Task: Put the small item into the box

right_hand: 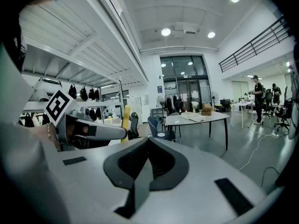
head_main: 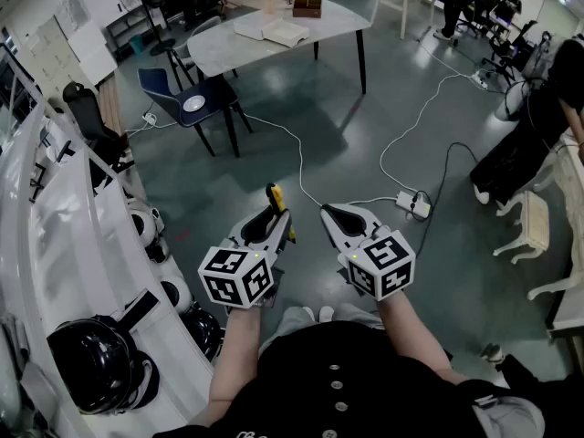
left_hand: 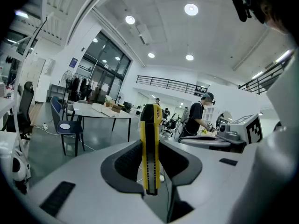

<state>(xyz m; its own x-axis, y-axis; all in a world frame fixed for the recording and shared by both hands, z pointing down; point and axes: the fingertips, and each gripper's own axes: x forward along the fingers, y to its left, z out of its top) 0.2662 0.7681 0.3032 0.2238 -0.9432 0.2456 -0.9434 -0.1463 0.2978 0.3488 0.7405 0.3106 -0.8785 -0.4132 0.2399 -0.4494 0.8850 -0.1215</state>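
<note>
The left gripper point(head_main: 277, 215) clenched its fingers on a yellow knife point(left_hand: 150, 148), upright, probably for carrying to the distant box point(head_main: 307, 6). The right gripper point(right_hand: 148, 146) had its fingers pressed together, empty.

A blue chair point(head_main: 187, 94) stands beside a white table point(head_main: 228, 48), a white cable point(head_main: 300, 158) runs across the floor point(head_main: 365, 135) to a power strip point(head_main: 412, 204), and black helmets point(head_main: 91, 363) line the shelf point(head_main: 64, 235).

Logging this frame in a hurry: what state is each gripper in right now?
Left gripper: closed on a yellow and black utility knife.
Right gripper: closed, nothing between its jaws.
</note>
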